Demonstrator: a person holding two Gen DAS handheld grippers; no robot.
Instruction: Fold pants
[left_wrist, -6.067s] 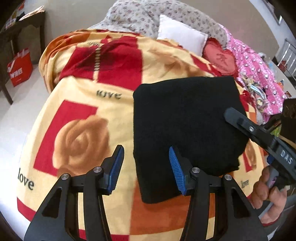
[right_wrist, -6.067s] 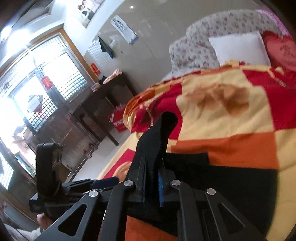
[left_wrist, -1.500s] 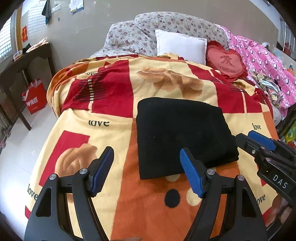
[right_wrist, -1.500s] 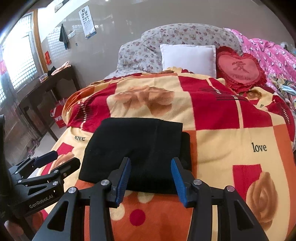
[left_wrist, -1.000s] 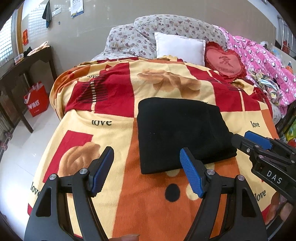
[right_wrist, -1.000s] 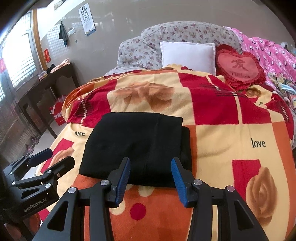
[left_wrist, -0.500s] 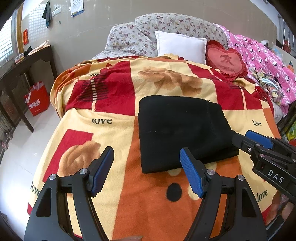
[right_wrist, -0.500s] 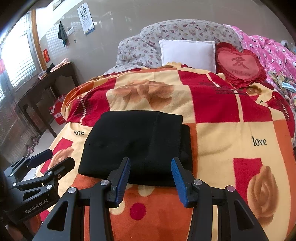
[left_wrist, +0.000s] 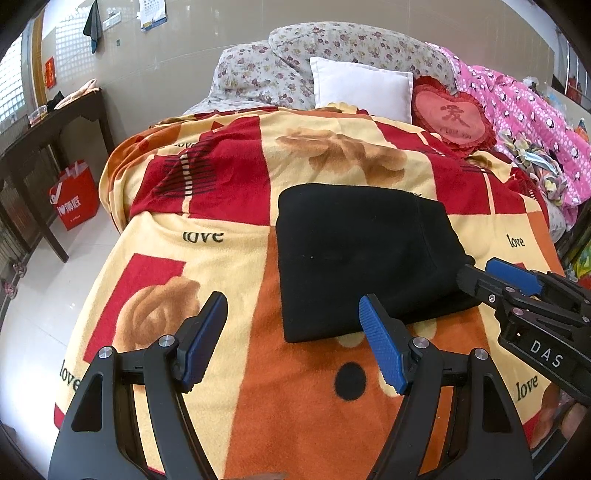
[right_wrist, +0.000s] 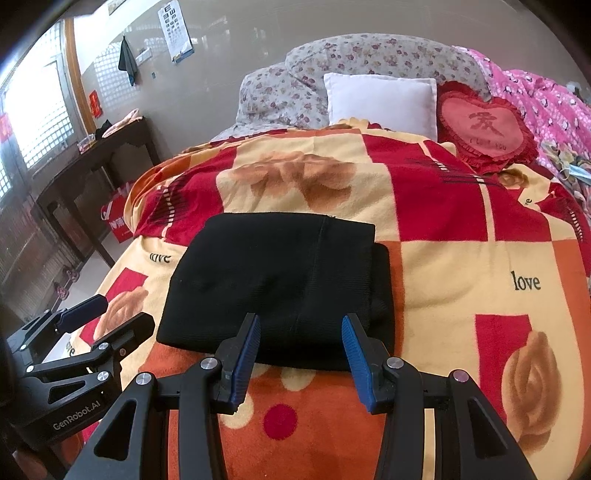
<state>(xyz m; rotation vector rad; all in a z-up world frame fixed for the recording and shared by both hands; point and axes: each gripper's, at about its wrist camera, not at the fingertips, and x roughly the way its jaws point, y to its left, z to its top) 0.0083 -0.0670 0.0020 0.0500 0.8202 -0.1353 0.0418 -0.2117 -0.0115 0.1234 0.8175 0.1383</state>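
Note:
The black pants (left_wrist: 362, 254) (right_wrist: 280, 284) lie folded into a flat rectangle on the patterned blanket (left_wrist: 303, 398) (right_wrist: 461, 258). My left gripper (left_wrist: 291, 317) hovers open above the blanket, nearer than the pants' front left corner, with nothing between its blue pads. In its own view my right gripper (right_wrist: 299, 325) is open and empty just short of the pants' near edge. The left wrist view shows the right gripper (left_wrist: 491, 273) at the pants' right corner, apart from the cloth. The left gripper (right_wrist: 114, 314) shows at the lower left of the right wrist view.
At the head of the bed are a white pillow (right_wrist: 380, 99), a red heart cushion (right_wrist: 484, 125), floral bedding (left_wrist: 332, 48) and a pink quilt (left_wrist: 524, 110). A dark wooden table (left_wrist: 44, 136) and a red bag (left_wrist: 74, 195) stand on the floor to the left.
Over the last second neither gripper has visibly moved. About six seconds ago the right gripper was shut on black cloth and lifting it; now that cloth lies flat and the gripper is open.

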